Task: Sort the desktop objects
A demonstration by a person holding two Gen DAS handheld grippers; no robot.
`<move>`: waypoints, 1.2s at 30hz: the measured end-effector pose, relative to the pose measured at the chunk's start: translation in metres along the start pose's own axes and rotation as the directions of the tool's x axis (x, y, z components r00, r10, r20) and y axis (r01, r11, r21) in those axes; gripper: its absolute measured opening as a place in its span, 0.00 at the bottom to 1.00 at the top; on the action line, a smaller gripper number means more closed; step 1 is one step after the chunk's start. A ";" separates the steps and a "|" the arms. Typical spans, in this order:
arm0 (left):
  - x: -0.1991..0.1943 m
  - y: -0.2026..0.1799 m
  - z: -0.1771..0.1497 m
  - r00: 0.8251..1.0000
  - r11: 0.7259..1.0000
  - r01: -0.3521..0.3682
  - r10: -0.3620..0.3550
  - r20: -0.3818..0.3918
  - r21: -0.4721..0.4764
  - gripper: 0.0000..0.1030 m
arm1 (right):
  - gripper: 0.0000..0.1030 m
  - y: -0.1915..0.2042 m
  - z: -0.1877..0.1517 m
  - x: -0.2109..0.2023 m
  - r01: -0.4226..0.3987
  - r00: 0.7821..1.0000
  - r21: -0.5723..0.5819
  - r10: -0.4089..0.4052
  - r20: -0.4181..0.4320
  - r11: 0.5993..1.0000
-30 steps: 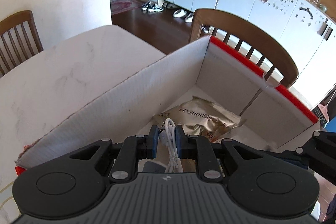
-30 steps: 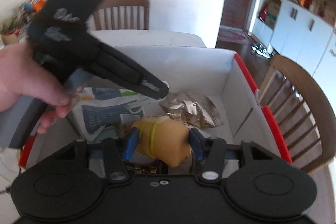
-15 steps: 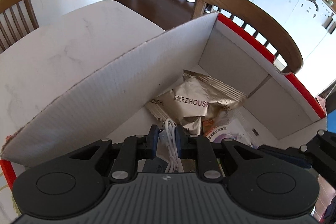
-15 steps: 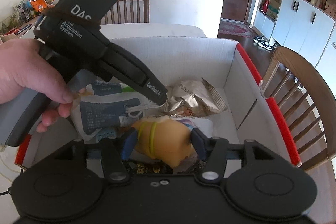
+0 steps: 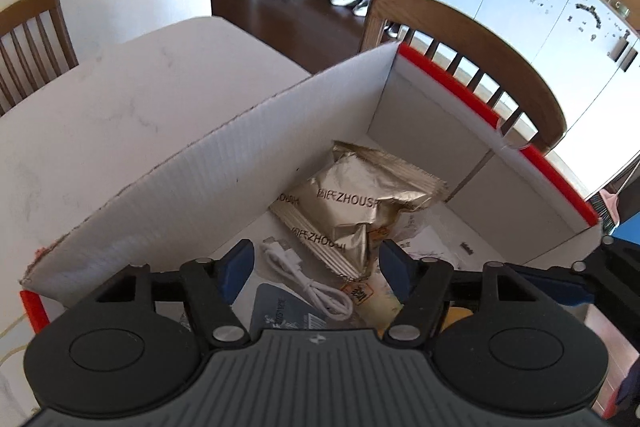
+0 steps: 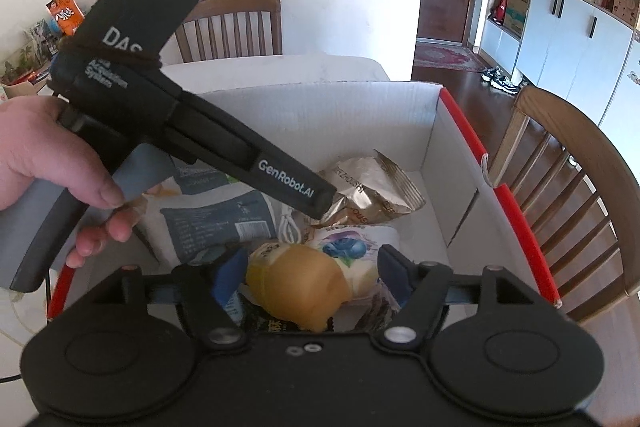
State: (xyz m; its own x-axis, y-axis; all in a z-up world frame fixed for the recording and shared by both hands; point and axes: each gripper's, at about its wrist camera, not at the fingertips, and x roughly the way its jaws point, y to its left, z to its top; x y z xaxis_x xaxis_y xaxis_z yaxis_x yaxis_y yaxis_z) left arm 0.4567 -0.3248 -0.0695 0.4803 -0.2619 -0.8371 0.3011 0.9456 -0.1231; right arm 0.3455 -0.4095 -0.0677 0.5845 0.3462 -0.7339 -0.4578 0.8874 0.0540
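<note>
A white cardboard box (image 5: 200,163) with red rims (image 6: 468,135) stands on the table and holds the sorted items. My left gripper (image 5: 316,263) is open over the box; a coiled white cable (image 5: 308,287) lies loose below it on a blue-grey packet (image 5: 280,311), beside gold snack packets (image 5: 356,203). My right gripper (image 6: 308,269) is open over the box; a yellow soft toy (image 6: 304,283) lies between its jaws, free of the pads. The left gripper also shows in the right wrist view (image 6: 324,203), above the cable (image 6: 290,227).
A white marble table (image 5: 100,99) lies beyond the box's left wall. Wooden chairs stand at the far side (image 6: 232,23) and to the right (image 6: 576,155). A white pouch with blue print (image 6: 352,243) and gold packets (image 6: 372,187) fill the box floor.
My left gripper has opened and let go of the white cable, which now lies in the box. My right gripper has opened wider, and the yellow toy has dropped free.
</note>
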 end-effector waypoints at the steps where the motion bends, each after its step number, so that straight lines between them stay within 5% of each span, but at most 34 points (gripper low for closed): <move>1: -0.003 0.000 0.000 1.000 1.000 0.000 0.000 0.009 0.000 0.66 | 0.71 0.001 0.000 -0.001 -0.002 1.000 -0.001 0.002 0.002 1.000; 16: -0.069 0.003 -0.016 0.988 0.998 0.054 -0.051 0.146 -0.018 0.66 | 0.71 0.015 0.006 -0.031 -0.029 0.998 0.011 0.029 0.052 1.000; 36: -0.162 0.026 -0.085 0.954 0.993 0.113 -0.103 0.283 -0.022 0.66 | 0.73 0.082 -0.002 -0.082 -0.024 0.992 0.032 0.020 0.121 0.999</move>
State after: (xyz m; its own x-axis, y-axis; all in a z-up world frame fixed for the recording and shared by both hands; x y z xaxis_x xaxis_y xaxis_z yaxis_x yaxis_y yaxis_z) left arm 0.3165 -0.2411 0.0180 0.6599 -0.4014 -0.6352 0.3356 0.9138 -0.2288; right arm 0.2583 -0.3659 -0.0044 0.6523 0.3981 -0.6450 -0.4497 0.8883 0.0934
